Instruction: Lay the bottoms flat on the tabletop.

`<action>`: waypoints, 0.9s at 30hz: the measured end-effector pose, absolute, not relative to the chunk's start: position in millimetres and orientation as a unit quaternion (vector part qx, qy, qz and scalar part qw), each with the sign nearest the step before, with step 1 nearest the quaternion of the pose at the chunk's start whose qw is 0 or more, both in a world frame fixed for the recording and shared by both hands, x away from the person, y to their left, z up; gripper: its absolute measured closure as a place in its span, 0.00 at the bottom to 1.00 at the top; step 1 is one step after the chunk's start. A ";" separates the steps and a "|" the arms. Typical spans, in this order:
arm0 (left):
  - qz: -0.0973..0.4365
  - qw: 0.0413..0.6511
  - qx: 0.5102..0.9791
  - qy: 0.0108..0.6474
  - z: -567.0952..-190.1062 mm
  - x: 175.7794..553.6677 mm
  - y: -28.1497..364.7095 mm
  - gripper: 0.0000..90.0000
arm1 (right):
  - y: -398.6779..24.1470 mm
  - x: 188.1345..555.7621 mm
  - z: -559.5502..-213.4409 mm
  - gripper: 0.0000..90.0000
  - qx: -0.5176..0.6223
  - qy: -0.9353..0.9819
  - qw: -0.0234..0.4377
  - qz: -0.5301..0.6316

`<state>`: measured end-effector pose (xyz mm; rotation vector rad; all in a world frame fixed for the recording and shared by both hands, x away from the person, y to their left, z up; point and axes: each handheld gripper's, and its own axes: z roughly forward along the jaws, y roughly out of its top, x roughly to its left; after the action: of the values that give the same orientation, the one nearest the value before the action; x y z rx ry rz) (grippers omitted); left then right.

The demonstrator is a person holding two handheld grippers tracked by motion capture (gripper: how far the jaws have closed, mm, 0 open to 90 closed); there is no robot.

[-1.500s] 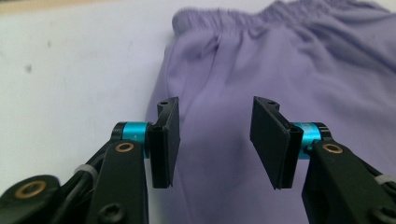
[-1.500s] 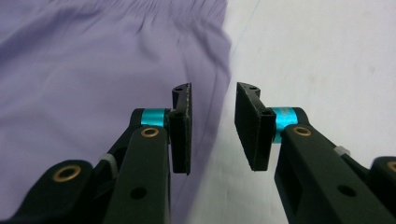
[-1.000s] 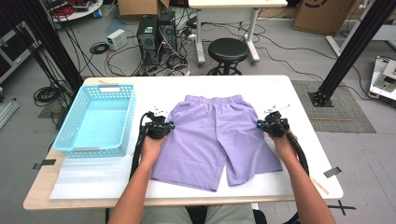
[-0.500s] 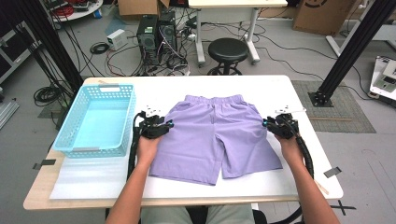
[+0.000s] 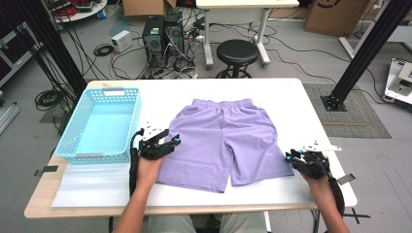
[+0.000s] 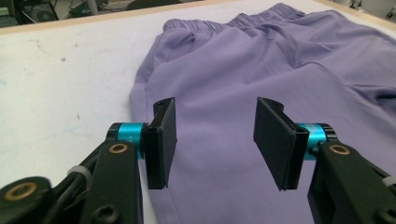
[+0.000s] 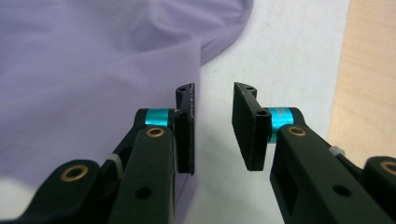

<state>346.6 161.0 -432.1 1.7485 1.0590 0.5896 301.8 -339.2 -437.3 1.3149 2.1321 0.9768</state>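
Nearest the camera, the person's two forearms come in from the bottom of the high view, each hand holding a gripper. The left gripper (image 5: 171,141) sits at the left leg of the purple shorts (image 5: 226,141), pointing across the fabric; in the left gripper view its jaws are spread wide with nothing between them, hovering over the cloth just inside the leg's outer seam. The right gripper (image 5: 290,158) is down by the bottom corner of the right leg, and the right gripper view shows its jaws parted too, one jaw right at the fabric edge and the other over bare white table (image 5: 296,104), so nothing is pinched. The shorts lie flat in the middle of the table, waistband on the far side, legs toward the person. A light blue basket (image 5: 103,124) sits left of the shorts. Beyond the table there's a black stool (image 5: 238,51), a PC tower (image 5: 154,34) and loose cables on the floor.
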 end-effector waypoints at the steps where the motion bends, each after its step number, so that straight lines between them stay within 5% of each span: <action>1: 0.240 0.486 0.721 0.432 -432.5 342.9 161.0 0.54 | -339.8 298.3 -437.1 0.79 0.475 0.774 0.219 0.356; 7: 0.238 0.483 0.727 0.426 -434.4 337.1 159.5 0.54 | -340.5 281.7 -447.4 0.79 0.476 0.793 0.208 0.320; 10: 0.237 0.482 0.728 0.426 -434.2 339.0 159.5 0.54 | -344.8 279.5 -447.4 0.99 0.477 0.791 0.181 0.337; 16: 0.237 0.478 0.727 0.431 -435.4 340.0 161.8 0.54 | -345.6 262.1 -440.4 1.00 0.465 0.803 0.214 0.306; 27: 0.236 0.477 0.732 0.426 -436.0 335.5 158.5 0.54 | -334.6 255.3 -425.5 0.76 0.444 0.788 0.222 0.366</action>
<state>335.5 158.5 -436.0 1.7872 1.0405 0.5761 255.3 -334.6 -425.5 1.2256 2.1767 1.0105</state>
